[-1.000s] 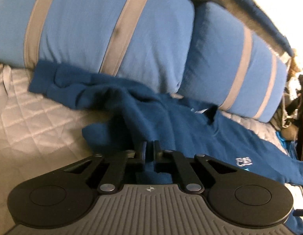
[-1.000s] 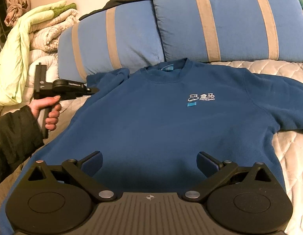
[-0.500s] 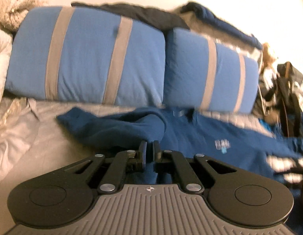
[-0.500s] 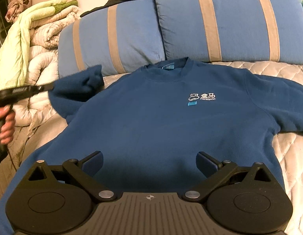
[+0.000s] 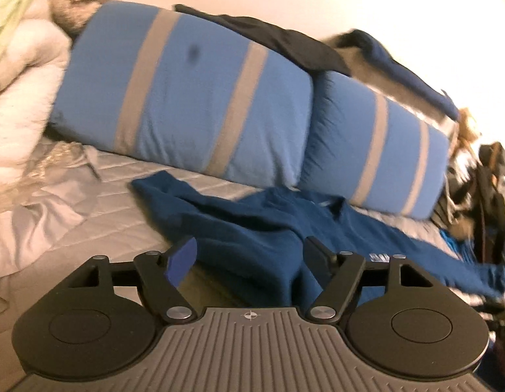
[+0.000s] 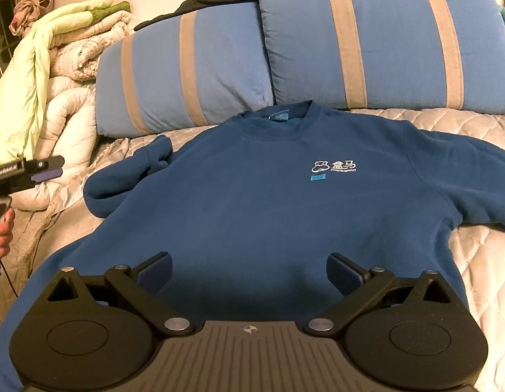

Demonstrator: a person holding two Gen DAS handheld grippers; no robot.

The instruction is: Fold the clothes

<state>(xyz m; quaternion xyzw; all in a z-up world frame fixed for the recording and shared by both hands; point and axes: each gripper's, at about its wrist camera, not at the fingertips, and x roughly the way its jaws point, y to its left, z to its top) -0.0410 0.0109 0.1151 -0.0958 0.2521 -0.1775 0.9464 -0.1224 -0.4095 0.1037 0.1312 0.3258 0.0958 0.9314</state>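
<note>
My left gripper (image 5: 249, 258) stands wide open with nothing held — the rumpled sleeve (image 5: 226, 225) of the blue sweatshirt (image 6: 268, 202) lies on the quilted bed (image 5: 89, 215) just beyond and between its fingers. My right gripper (image 6: 250, 271) is also spread wide and empty, hovering over the sweatshirt's lower front. Only the right view shows the garment laid face-up, collar toward the striped pillows (image 6: 383, 39), white logo (image 6: 334, 166) on the chest — and the left gripper off to the side, clear of the sleeve.

Blue sweatshirt (image 6: 268, 202) lies face-up beneath the spread right hand-held gripper (image 6: 250, 272).
</note>
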